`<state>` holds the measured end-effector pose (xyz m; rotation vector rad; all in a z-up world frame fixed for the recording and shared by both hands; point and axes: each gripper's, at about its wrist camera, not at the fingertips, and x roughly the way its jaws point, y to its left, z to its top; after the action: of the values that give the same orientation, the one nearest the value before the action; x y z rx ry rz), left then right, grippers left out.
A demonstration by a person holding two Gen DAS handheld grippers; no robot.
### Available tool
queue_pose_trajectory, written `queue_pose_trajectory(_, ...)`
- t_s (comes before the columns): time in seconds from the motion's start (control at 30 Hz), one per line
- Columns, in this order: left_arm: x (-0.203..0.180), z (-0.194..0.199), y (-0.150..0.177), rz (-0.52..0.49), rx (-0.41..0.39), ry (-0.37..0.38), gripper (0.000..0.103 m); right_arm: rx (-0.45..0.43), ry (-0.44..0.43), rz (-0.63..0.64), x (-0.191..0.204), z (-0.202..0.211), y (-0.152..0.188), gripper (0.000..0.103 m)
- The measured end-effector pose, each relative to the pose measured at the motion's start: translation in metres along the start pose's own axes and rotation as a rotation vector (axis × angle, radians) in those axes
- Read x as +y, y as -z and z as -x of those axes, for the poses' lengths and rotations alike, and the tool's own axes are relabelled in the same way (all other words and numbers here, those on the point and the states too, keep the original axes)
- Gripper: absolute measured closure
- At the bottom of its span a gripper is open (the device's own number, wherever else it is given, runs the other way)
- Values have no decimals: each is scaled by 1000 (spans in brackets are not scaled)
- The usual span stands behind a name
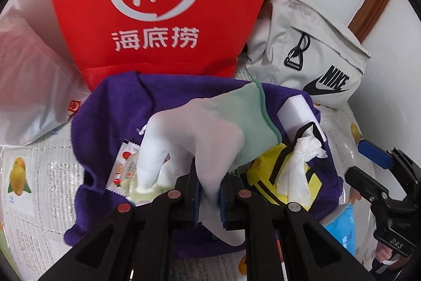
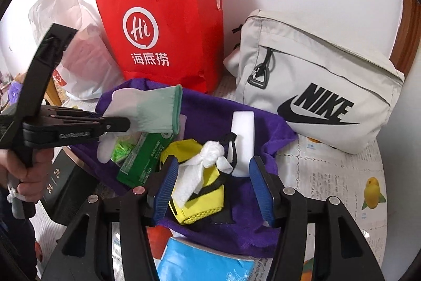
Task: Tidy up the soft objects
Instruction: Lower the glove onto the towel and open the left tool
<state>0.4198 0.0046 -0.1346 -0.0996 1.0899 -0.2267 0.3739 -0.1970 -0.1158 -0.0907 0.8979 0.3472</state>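
Tablecloth; glove cuff rightward

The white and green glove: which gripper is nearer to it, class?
Left. The left gripper is shut on the glove; the right gripper stands open, apart from it, around the knotted white tissue.

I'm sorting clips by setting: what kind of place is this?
Probably a home table against a wall: a printed tablecloth with a red paper bag, a grey sports bag and a purple cloth piled with oddments.
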Motion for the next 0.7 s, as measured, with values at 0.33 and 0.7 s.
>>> queue_pose_trajectory(0.33,-6,-13,-4,-39,25,-36,52,28,1,3,1,-6,6,47)
queue_pose_trajectory(0.7,-7,28,0,-45,-28,-119,42,26,1,-8,10,8,12,41)
